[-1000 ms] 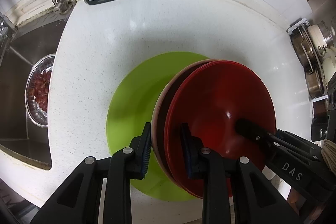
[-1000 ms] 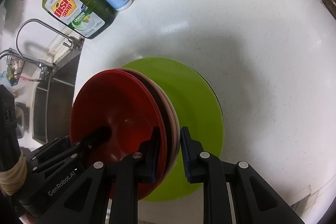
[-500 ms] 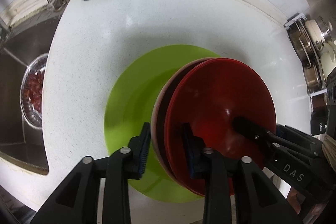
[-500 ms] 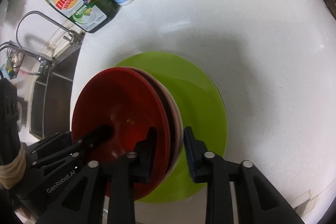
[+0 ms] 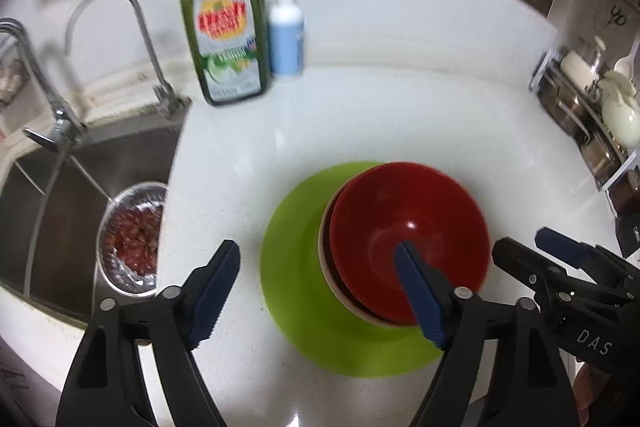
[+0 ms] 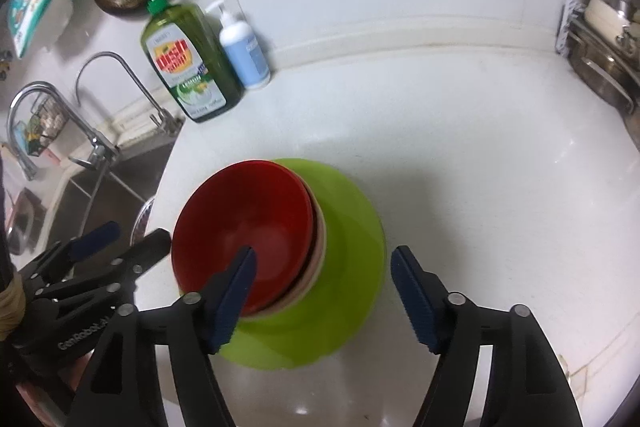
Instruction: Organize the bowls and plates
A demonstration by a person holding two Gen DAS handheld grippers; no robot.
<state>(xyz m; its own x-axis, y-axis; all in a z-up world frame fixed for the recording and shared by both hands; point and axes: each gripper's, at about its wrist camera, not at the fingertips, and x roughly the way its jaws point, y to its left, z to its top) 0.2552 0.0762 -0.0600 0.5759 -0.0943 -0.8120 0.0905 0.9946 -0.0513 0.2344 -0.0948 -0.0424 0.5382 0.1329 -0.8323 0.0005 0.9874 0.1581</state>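
A red bowl (image 5: 408,227) (image 6: 248,219) sits nested in a pale bowl (image 5: 325,247) (image 6: 318,251), and both rest on a green plate (image 5: 296,267) (image 6: 348,267) on the white counter. My left gripper (image 5: 320,295) hangs open above and in front of the stack, holding nothing; its right finger overlaps the red bowl in the left wrist view. My right gripper (image 6: 324,291) is also open and holds nothing, with its left finger in front of the bowls. Each gripper shows in the other's view, the right gripper (image 5: 536,251) and the left gripper (image 6: 124,239) both clear of the bowls.
A sink (image 5: 80,195) with a strainer of red fruit (image 5: 134,239) lies to the left, taps (image 5: 52,99) behind it. A green dish soap bottle (image 5: 224,39) and a blue pump bottle (image 5: 286,39) stand at the back wall. Pots on a rack (image 5: 592,115) fill the right edge.
Both grippers have let go of the bowls' rims, opened wide and pulled back and up. The bowl stack now rests on the green plate.
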